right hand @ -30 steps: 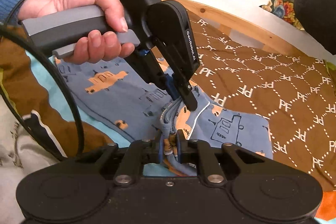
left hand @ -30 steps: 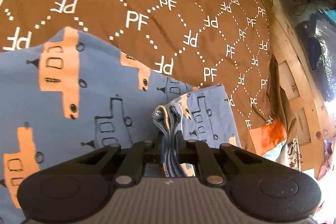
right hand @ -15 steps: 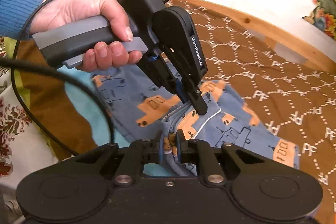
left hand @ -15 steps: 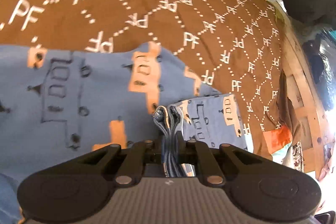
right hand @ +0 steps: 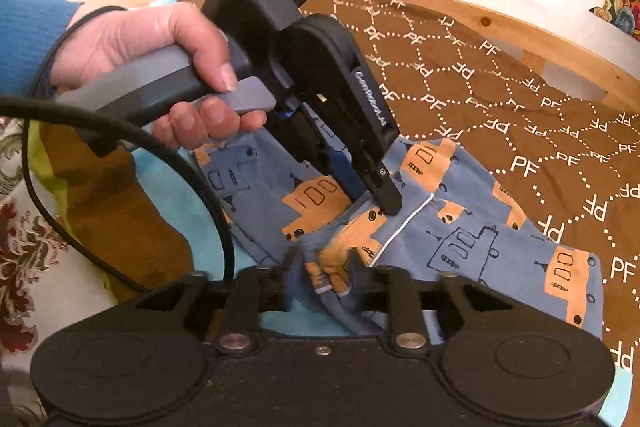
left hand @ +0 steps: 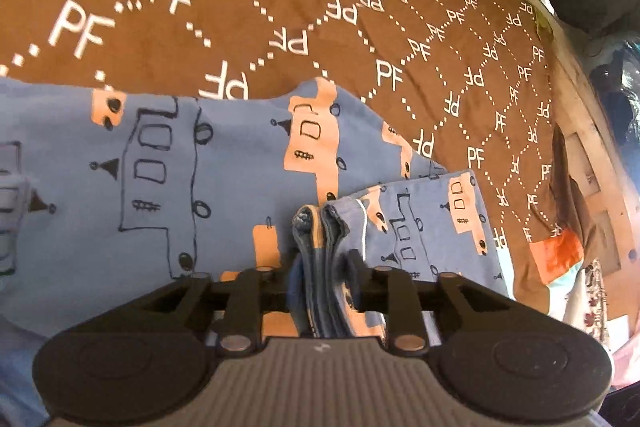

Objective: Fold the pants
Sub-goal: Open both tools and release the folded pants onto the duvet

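Left gripper (left hand: 322, 259) clamped on a bunched edge of the pants (left hand: 168, 187). Right gripper (right hand: 326, 267) clamped on another bunch of the pants (right hand: 460, 227), just beside. Pants spread over the brown bedspread (left hand: 320, 7) on the bed.

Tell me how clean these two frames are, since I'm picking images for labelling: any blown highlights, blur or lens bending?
Left wrist view: even light, sharp print on the pants, fisheye bending the bedspread pattern at the edges. Right wrist view: the background above the bed frame is blown out white; fabric pinched in the right gripper looks slightly smeared.
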A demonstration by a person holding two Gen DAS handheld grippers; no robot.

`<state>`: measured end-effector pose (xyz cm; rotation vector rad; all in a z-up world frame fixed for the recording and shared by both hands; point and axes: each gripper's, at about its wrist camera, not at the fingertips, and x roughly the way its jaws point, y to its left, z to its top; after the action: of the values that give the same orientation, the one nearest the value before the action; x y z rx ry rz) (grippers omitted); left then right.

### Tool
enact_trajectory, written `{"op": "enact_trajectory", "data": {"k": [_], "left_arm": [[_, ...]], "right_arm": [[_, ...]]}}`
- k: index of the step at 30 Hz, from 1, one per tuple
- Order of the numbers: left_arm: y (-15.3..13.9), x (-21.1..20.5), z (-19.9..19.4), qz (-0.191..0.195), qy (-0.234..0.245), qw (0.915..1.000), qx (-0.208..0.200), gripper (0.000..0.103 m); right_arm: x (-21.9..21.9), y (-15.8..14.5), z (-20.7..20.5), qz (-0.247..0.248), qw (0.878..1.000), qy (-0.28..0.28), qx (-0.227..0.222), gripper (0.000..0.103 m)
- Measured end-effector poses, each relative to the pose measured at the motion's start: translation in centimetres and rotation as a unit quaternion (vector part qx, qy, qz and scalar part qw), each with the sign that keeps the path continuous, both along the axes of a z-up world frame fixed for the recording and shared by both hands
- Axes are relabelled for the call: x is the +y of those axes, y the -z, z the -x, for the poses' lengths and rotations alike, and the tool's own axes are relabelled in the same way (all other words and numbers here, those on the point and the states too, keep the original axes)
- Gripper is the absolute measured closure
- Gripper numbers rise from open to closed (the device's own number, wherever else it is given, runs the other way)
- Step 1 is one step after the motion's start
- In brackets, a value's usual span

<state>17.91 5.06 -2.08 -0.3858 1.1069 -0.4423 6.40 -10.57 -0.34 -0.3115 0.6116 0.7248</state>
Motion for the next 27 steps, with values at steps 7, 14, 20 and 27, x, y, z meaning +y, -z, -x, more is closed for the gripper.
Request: {"op": "enact_trajectory", "data": {"k": [7,14,20,27], "left_arm": [[-3.2,-1.2,3.7,-0.1,-0.075,0.986,-0.11,0.03],[-1.0,-5.7,3.9,-0.191,-0.153,0.9621,-0.121,0.024],[0.5,-5.5,4.5,-0.223,-0.141,0.9502,-0.166,0.02],[-1.3,-6.1,6.7,-0.218,-0.153,0.949,-0.169,0.018]], "right_arm": [[-5.8,-1.1,0.1,0.037,0.993,0.061,-0.095,0.009],[-7.9,0.8,-6.2,0.12,0.951,0.192,-0.211,0.003],[-8.0,5.5,-11.9,0.198,0.943,0.183,-0.197,0.001],[-10.7,2.9,-9.5,0.19,0.925,0.242,-0.221,0.003]]}}
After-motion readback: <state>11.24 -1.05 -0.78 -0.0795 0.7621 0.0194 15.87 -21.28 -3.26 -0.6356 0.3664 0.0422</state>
